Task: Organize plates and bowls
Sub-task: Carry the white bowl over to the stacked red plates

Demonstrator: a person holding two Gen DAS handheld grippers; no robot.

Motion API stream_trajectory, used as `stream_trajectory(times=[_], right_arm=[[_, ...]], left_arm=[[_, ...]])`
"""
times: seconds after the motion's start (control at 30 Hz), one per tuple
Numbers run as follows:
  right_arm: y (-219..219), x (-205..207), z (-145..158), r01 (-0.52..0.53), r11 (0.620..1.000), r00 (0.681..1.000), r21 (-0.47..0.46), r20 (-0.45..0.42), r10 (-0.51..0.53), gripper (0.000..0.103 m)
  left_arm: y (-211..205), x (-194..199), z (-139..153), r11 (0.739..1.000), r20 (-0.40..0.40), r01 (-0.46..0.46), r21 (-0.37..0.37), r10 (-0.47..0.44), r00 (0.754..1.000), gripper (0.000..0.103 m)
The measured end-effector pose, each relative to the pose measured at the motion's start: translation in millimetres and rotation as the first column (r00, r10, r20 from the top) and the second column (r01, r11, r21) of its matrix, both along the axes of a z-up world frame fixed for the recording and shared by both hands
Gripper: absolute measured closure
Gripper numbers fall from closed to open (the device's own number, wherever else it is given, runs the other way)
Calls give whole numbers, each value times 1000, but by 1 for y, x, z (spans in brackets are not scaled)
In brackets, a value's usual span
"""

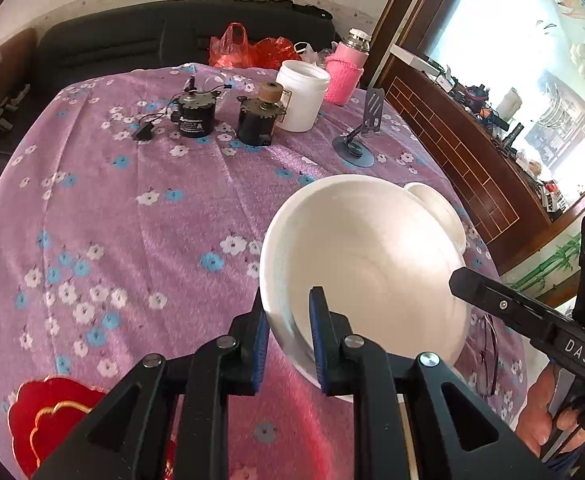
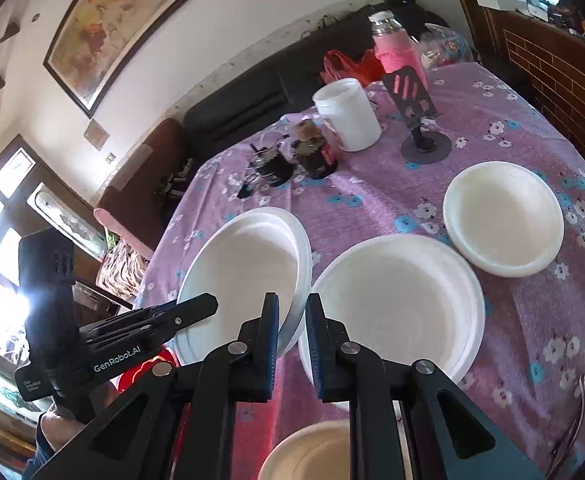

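Note:
A wide white bowl (image 1: 372,264) hangs tilted above the purple flowered tablecloth (image 1: 132,220). My left gripper (image 1: 290,320) is shut on its near rim, one pad inside and one outside. My right gripper (image 1: 458,280) reaches in from the right onto the opposite rim. The right wrist view shows the same bowl (image 2: 244,264), with my right gripper (image 2: 292,320) shut on its edge and my left gripper (image 2: 208,304) on its left side. On the cloth lie a large white plate (image 2: 396,304), a smaller white bowl (image 2: 504,216) (image 1: 436,208) and another bowl (image 2: 312,456) at the bottom edge.
At the far side stand a white jar (image 1: 302,96), a pink flask (image 1: 346,72), two black motors (image 1: 192,116), a phone stand (image 1: 362,136) and a red bag (image 1: 252,50). A red mat (image 1: 48,412) lies front left, glasses (image 1: 488,356) front right. A dark sofa (image 1: 152,36) runs behind.

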State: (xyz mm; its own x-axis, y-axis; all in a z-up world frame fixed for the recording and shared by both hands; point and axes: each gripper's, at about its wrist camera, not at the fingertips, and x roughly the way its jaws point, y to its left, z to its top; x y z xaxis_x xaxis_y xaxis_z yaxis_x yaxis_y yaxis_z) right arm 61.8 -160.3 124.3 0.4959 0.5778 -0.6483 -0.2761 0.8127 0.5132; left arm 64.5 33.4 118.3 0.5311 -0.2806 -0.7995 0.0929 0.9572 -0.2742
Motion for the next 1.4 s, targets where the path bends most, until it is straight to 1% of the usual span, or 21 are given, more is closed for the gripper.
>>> stream_trajectory(times=[0.17, 0.23, 0.4, 0.57, 0.63, 0.7, 0.93, 1.13, 1.27, 1.4], right_arm=[[10, -20, -1, -30, 999, 1000, 37, 3, 29, 88], [18, -32, -2, -51, 998, 999, 47, 8, 51, 88], [36, -54, -1, -91, 995, 995, 47, 31, 90, 88], [54, -71, -1, -136, 989, 990, 63, 34, 134, 88], [64, -79, -2, -158, 985, 987, 71, 32, 156, 88], [76, -86, -4, -182, 981, 983, 69, 32, 180, 88], [123, -107, -17, -272, 961, 962, 47, 22, 271, 88], [155, -116, -26, -328, 944, 945, 43, 9, 328, 88], [171, -118, -37, -350, 936, 936, 32, -13, 351, 88], [183, -117, -51, -359, 933, 932, 17, -42, 360, 88]], left_arm=[[18, -28, 7, 1000, 28, -12, -24, 13, 1000, 86], [24, -41, 11, 1000, 52, -19, -13, 20, 998, 86], [44, -74, 18, 999, 91, -32, -25, 34, 995, 86], [68, -104, 22, 997, 113, -53, -50, 58, 992, 86], [77, -116, 22, 997, 124, -64, -47, 69, 990, 86], [87, -128, 19, 996, 128, -79, -35, 83, 988, 86], [130, -162, -6, 985, 94, -168, -43, 171, 981, 86], [151, -191, -14, 974, 110, -224, -31, 226, 968, 86], [164, -199, -23, 969, 101, -245, -27, 247, 964, 86], [171, -198, -35, 964, 86, -266, -17, 267, 960, 86]])
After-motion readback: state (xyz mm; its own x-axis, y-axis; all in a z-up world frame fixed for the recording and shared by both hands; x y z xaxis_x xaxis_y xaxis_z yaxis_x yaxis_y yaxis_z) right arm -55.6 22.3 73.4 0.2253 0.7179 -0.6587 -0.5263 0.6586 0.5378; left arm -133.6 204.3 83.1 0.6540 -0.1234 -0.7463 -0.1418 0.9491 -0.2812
